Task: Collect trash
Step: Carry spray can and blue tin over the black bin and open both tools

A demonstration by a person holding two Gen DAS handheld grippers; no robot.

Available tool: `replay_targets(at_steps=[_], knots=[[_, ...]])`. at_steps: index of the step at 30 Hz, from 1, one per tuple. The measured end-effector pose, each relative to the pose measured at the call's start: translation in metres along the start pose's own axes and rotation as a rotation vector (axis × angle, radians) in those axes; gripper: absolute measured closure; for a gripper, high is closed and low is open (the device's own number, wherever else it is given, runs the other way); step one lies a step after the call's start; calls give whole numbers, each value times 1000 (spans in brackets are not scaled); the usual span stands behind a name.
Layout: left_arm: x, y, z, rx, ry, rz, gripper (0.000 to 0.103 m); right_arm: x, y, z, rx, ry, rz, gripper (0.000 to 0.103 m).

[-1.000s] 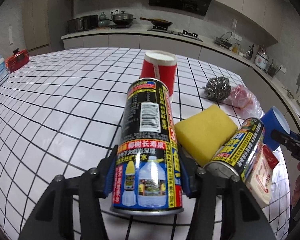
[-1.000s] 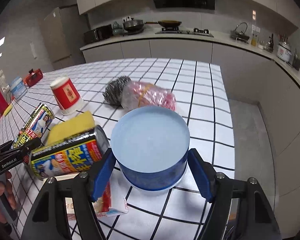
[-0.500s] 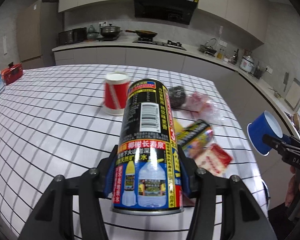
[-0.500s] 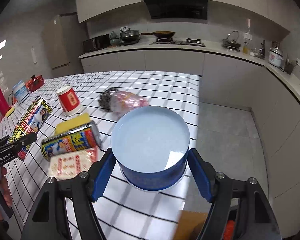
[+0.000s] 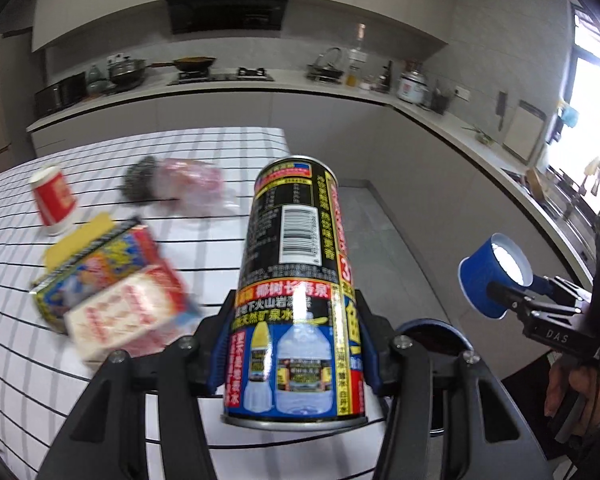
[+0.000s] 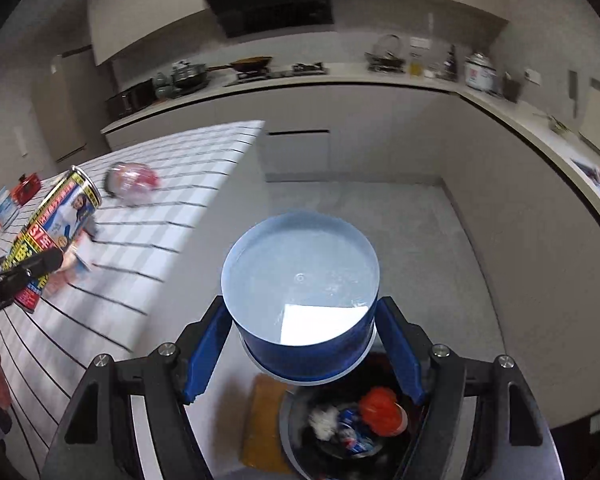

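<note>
On the gridded worktop (image 5: 28, 364) we see a red paper cup (image 5: 54, 200), a blurred can (image 5: 96, 268) and a white packet (image 5: 120, 320). Our left gripper (image 5: 294, 344) clamps a black can (image 5: 296, 292) bearing a barcode and "椰树长寿泉", past the worktop edge. Our right gripper (image 6: 300, 352) clamps a blue cup (image 6: 300, 280) above the open trash bin (image 6: 352, 428); "DAS" marks its body
</note>
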State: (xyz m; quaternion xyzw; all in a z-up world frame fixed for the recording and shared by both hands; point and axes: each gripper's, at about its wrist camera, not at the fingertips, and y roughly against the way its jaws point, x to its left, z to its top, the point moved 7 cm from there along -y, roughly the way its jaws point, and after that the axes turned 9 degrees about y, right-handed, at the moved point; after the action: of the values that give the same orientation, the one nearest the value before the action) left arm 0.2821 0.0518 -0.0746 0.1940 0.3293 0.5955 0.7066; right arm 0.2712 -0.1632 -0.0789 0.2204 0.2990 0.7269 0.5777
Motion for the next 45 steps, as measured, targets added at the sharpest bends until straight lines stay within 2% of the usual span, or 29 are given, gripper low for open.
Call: replay_targets(at_steps=[7,11,16,22,28,30,31,33,36,37,38,42,45], knots=[[-79,-24,-26,47,-41,-54,50,-78,5,-63,57,-39,-9,28],[-106,-38,-45,69,-26,-59,50,-102,-2,-96,83,-35,19,28],[-133,-57,-78,97,-28,-32,50,-111,-29,-133,107,-8,83,28],[-143,-81,-120,144,-8,22,50,-120,-58,-167,135,17,144,28],[-146,-96,-140,152,17,53,50,-121,-76,-182,135,64,203,28],[-148,-102,-148,151,25,70,50,-115,-83,-185,115,87,254,27],[-148,-104,-152,152,32,76,50,-112,-87,-188,109,115,255,26],[-147,-112,-162,158,54,81,50,-117,-96,-192,119,140,200,22],[-154,-125,-180,178,71,70,49,-134,-102,-200,108,102,222,22],[-161,-132,-189,197,79,41,40,-139,-104,-203,107,94,226,22],[-164,-135,-194,203,78,49,26,-141,-105,-206,109,97,227,22],[-165,-131,-197,170,122,81,25,-149,-109,-216,114,102,248,22],[-165,-125,-194,157,109,111,25,-151,-106,-219,112,118,257,22]])
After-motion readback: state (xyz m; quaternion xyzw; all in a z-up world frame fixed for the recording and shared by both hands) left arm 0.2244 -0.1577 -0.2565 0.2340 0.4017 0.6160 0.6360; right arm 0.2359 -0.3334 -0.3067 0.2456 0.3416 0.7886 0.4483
